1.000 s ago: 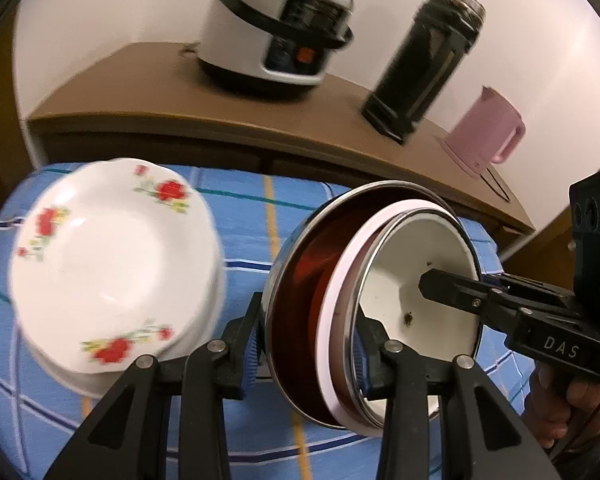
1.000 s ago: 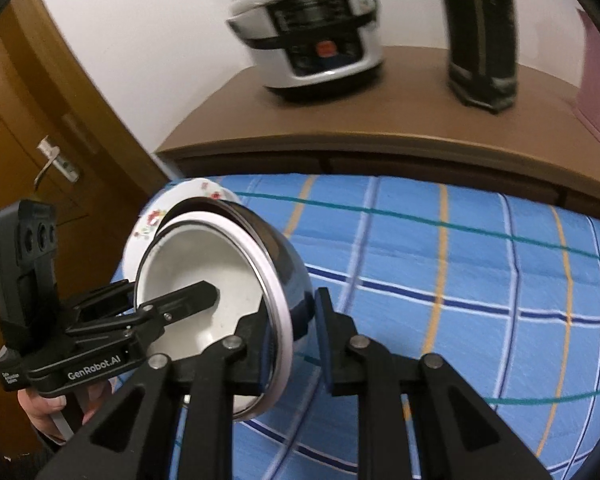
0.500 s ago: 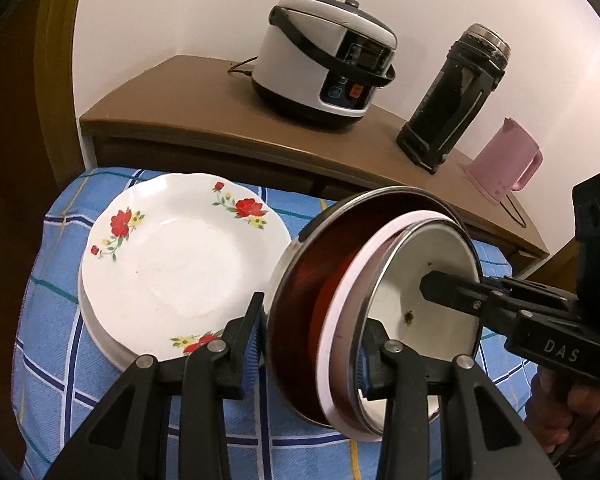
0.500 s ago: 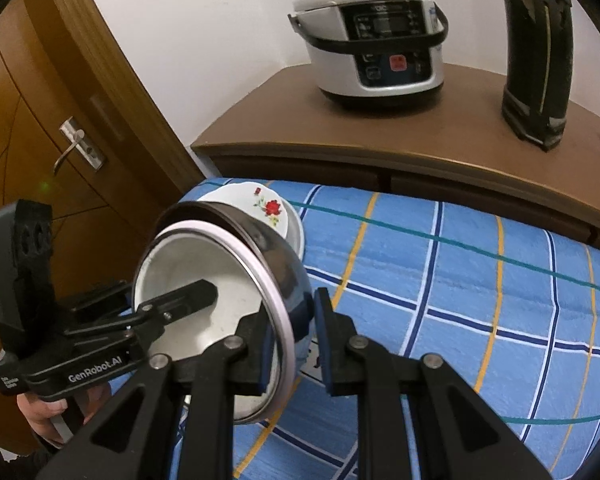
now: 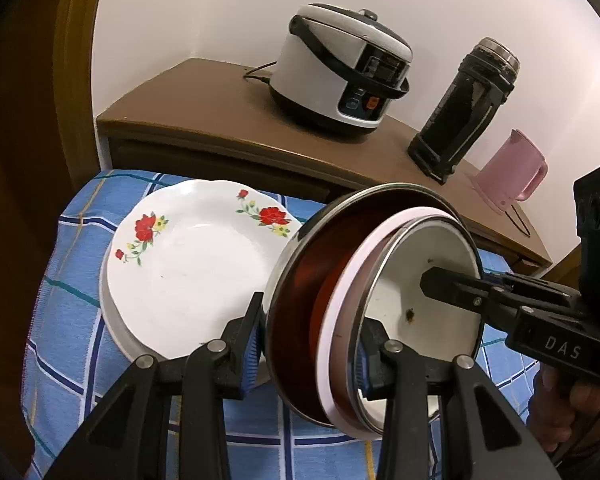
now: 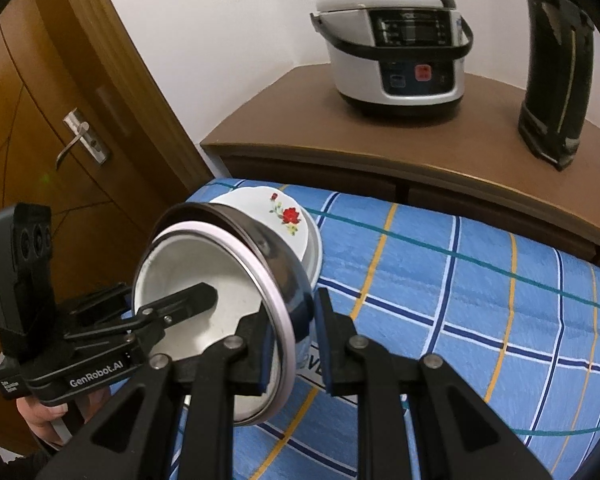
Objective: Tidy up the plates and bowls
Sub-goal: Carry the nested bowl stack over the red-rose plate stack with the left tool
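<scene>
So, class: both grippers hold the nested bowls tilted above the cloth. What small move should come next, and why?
Probably lower and level the nested bowls onto bare cloth beside the floral plates; left gripper and right gripper both clamp the rim, tilted, in mid-air.

The nested bowls (image 5: 364,300) are showing polished steel walls. The floral plate (image 5: 196,256) is presenting glossy white glaze. A woven checked cloth (image 6: 480,300) is covering the desk. The sideboard (image 6: 380,144) is displaying smooth matt brown wood. The rice cooker (image 6: 396,44) is showing glossy plastic.
</scene>
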`<act>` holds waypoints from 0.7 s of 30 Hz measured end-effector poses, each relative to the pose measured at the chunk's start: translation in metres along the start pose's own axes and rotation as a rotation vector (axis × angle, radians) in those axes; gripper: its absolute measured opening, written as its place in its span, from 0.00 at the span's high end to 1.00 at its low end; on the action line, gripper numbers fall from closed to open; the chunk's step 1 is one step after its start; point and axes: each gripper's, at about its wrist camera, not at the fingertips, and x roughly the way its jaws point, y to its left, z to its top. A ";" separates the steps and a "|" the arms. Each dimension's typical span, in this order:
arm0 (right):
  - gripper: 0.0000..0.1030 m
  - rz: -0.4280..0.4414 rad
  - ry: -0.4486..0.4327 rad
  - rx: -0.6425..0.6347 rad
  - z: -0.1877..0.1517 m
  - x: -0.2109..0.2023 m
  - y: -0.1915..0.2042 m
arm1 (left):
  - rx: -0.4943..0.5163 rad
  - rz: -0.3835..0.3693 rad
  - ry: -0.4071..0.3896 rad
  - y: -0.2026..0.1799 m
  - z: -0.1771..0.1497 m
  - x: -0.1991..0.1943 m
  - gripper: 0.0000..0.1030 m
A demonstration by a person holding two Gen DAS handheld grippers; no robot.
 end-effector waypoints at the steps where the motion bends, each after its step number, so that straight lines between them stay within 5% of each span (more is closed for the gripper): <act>1: 0.82 0.001 0.005 -0.005 0.002 0.002 0.002 | -0.003 0.001 0.001 0.002 0.001 0.000 0.61; 21: 0.82 -0.003 0.099 -0.088 0.034 0.046 0.034 | -0.060 0.044 0.021 0.047 0.016 0.006 0.61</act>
